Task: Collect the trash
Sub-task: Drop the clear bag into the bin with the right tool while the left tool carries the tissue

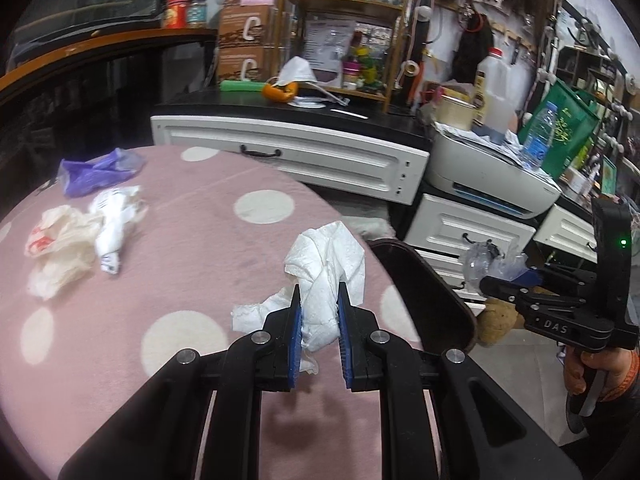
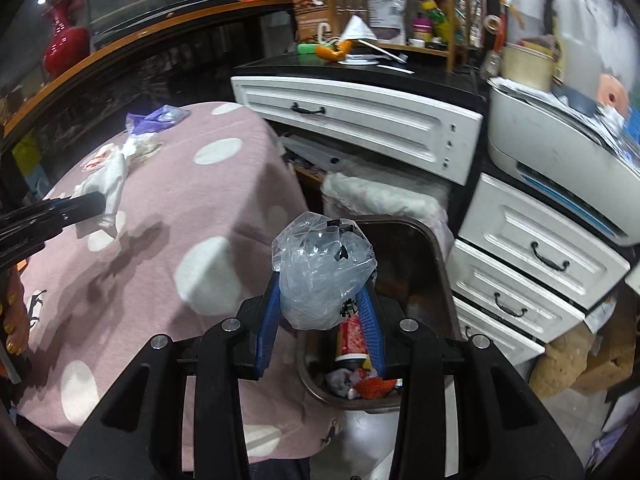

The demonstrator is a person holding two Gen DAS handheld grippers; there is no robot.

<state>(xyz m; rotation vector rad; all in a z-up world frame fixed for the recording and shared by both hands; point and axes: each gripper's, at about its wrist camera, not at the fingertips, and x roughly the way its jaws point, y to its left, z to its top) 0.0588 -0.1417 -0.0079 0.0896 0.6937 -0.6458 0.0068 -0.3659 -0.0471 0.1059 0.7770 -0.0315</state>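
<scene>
Jaws of the left gripper [image 1: 319, 292] clamp a crumpled white tissue [image 1: 326, 276] above the worktop [image 1: 200, 248]; right gripper [image 2: 320, 292] pinches a clear plastic bag [image 2: 320, 268] over the bin [image 2: 420, 240].

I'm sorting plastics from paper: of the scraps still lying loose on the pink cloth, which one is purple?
The purple bag, at the cloth's far edge beyond the white wrapper and the cream bag with red print. It is the only coloured one.

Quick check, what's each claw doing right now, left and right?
Left claw: closed on the white paper towel, over the pink spotted cloth.
Right claw: closed on the clear plastic bag, above the bin.
</scene>
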